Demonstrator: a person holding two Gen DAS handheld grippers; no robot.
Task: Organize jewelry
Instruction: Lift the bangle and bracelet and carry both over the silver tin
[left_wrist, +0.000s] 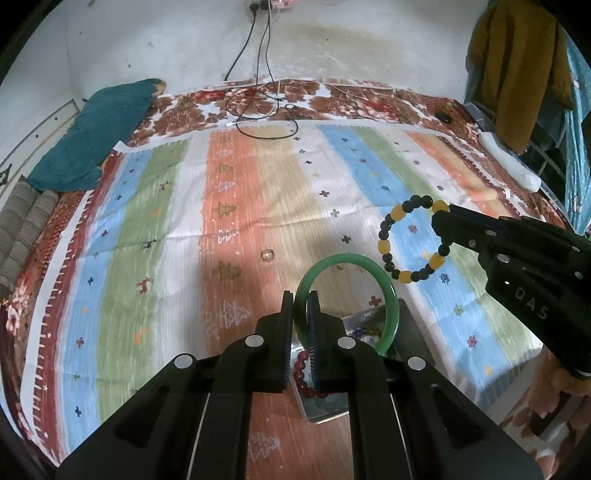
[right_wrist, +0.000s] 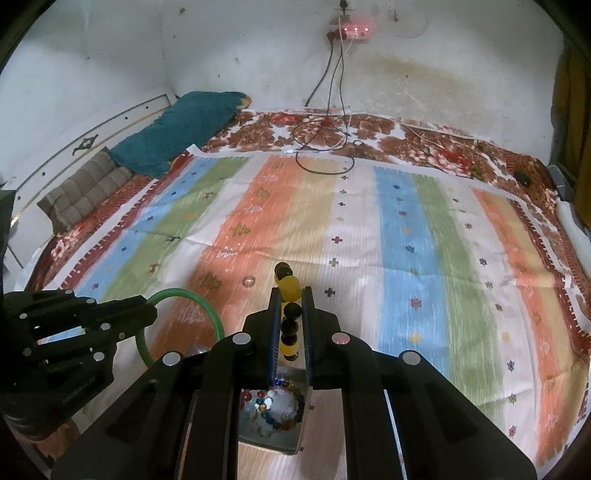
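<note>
My left gripper (left_wrist: 300, 300) is shut on a green bangle (left_wrist: 389, 295), which stands up as a ring above the striped cloth; the same bangle (right_wrist: 184, 295) shows at the lower left of the right wrist view. My right gripper (right_wrist: 291, 295) is shut on a black-and-yellow bead bracelet (right_wrist: 289, 288), seen edge-on between its pads. In the left wrist view that bracelet (left_wrist: 386, 225) hangs as a loop from the right gripper (left_wrist: 441, 218). Under both grippers sits a small open box (right_wrist: 291, 443) holding a multicoloured bead bracelet (right_wrist: 284, 413) and a dark red bead bracelet (left_wrist: 301, 369).
A striped cloth (left_wrist: 258, 206) covers a floral bedsheet (left_wrist: 332, 99). A small clear ring (left_wrist: 267, 254) lies on the cloth beyond the bangle. Cables (left_wrist: 266, 122) trail from the wall at the far edge. A teal blanket (left_wrist: 96, 133) and a pillow (left_wrist: 26, 225) lie far left.
</note>
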